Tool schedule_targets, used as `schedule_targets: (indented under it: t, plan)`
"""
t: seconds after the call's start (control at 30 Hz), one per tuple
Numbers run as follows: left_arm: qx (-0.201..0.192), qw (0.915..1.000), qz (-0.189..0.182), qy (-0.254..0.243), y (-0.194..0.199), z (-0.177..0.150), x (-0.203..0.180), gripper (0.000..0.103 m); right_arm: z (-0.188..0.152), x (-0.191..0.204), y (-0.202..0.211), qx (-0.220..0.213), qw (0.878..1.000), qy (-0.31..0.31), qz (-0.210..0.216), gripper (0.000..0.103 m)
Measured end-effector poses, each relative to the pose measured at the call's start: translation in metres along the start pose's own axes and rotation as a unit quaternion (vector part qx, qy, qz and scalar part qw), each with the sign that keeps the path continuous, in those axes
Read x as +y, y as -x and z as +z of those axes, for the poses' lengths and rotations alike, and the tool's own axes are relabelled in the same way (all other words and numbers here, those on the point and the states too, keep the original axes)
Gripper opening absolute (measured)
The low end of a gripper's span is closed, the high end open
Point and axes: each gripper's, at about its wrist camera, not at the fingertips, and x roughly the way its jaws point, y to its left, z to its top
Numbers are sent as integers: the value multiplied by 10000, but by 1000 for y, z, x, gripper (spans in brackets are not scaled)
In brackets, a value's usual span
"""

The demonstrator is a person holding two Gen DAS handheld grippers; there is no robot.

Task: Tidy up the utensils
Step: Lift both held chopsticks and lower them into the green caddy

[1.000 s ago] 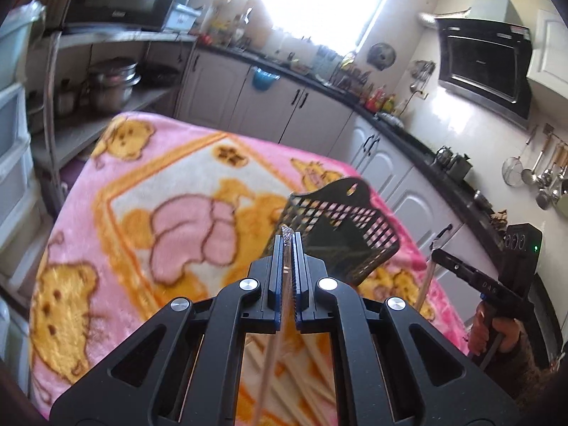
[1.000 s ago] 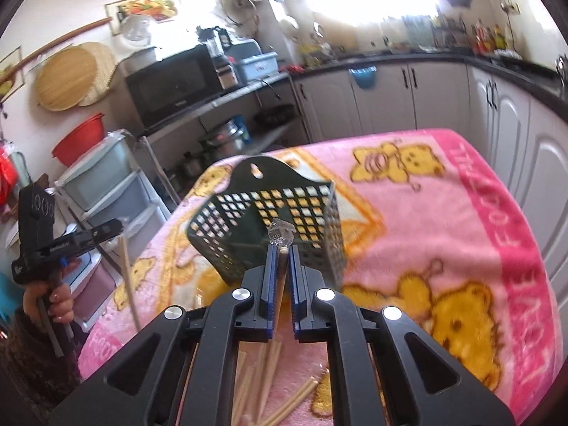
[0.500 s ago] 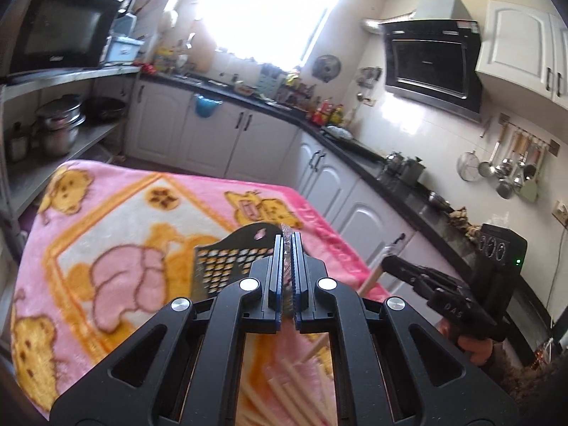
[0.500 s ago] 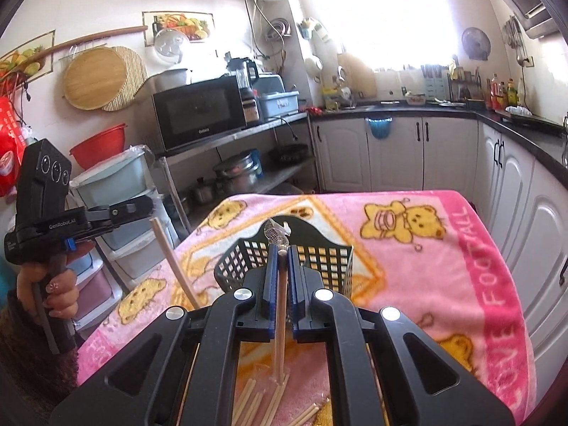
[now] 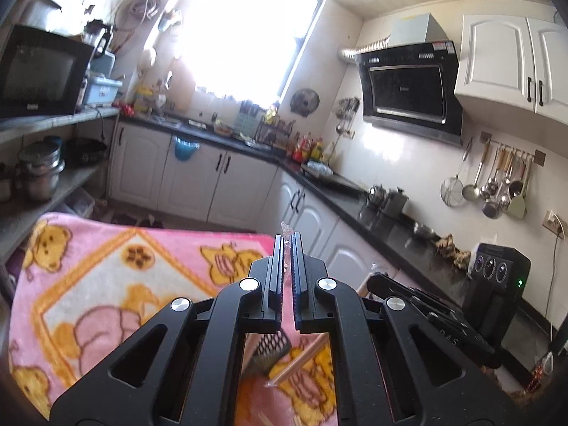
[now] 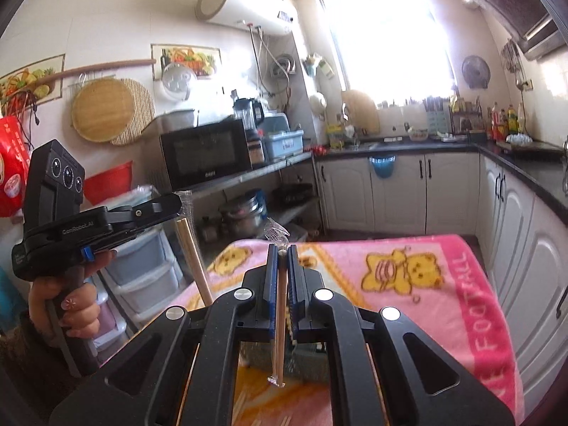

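Overhead, nothing legible; lower down, the pink blanket (image 6: 443, 284) carries "FOOTBALL" in pale capitals along its right border, with yellow bears printed across it. On the shelf the microwave (image 6: 206, 156) has a small brand mark under its door, too small to read.

Seen from the right wrist, the left gripper (image 6: 177, 201) reads "GenRobot.AI" in white on its black body; a hand (image 6: 67, 301) grips its handle. From the left wrist, the right gripper (image 5: 371, 280) shows letters on its side that look like "DAS", blurred.

Both claws are pinched narrow, each on a wrapped chopstick. The left chopstick (image 6: 193, 255) hangs down from the closed jaws, its clear wrapper poking above them. The right chopstick (image 6: 280, 319) stands nearly upright between the blue pads, wrapper crumpled above the tips, its lower end in front of the basket.

That black mesh basket (image 5: 271, 346) sits on the blanket, below and behind both claws, mostly hidden by them. More loose chopsticks (image 6: 284, 420) lie on the blanket beneath the right claw, blurred.
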Motion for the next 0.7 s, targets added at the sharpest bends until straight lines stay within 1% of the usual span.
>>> schedule_targets:
  t: [0.13,0.27,0.37,0.53,0.7]
  plan:
    - [-307,9994,163,-94,0,17,1,2,13,-5,-1,-193,9998,12,-108,6]
    - [-460,9979,399,-222,-5,20,7,2,21,-11,-5,-324,9991,41,-276,6]
    - [-496,9966,611,-235,-11,19,14,2,20,-14,-11,-381,9982,127,-443,6]
    - [-466,9953,826,-167,-22,7,31,2,12,-18,-23,-402,9969,226,-633,6]
    - [-380,9953,895,24,-30,-7,50,2,-1,-22,-36,-312,9966,219,-736,6]
